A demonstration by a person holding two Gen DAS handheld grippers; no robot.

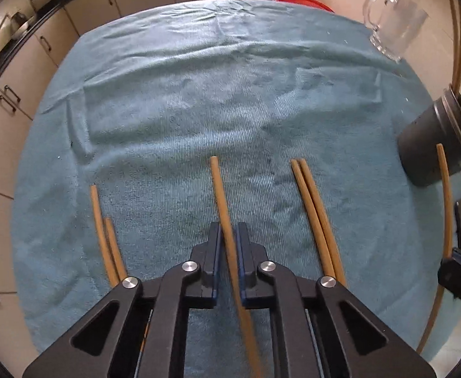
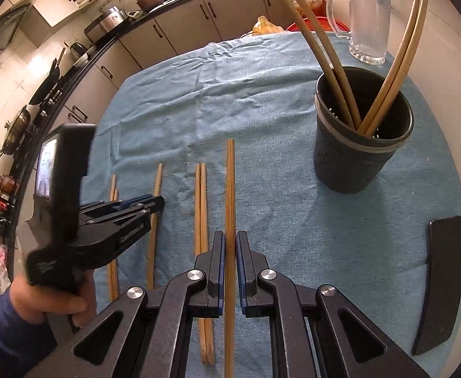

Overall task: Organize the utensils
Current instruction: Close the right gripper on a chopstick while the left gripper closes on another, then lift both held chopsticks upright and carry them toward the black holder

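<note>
Nearest my lens, my right tool (image 2: 229, 252) was clamped on one chopstick (image 2: 230, 189), its tip pointing out over the blue towel (image 2: 262, 94) that covered the table. My left tool (image 1: 229, 242) had likewise closed on a single chopstick (image 1: 221, 195), which ran between the pads and back under the frame.

I judged the job roughly half done. Four chopsticks already stood in the dark holder (image 2: 362, 157) on the far right of the towel, leaning in two pairs against its rim. Two more were in my tools, neither one yet over the holder.

Still lying on the towel were a pair (image 2: 200, 220) touching side by side between my two tools, and another pair (image 1: 107, 239) to the left of my left tool. So four waited flat, plus the two I carried. A glass mug (image 2: 366, 22) stood beyond the holder, apparently empty, and a dark curved piece (image 2: 441, 283) lay near the right edge; I could not tell what it was.
</note>
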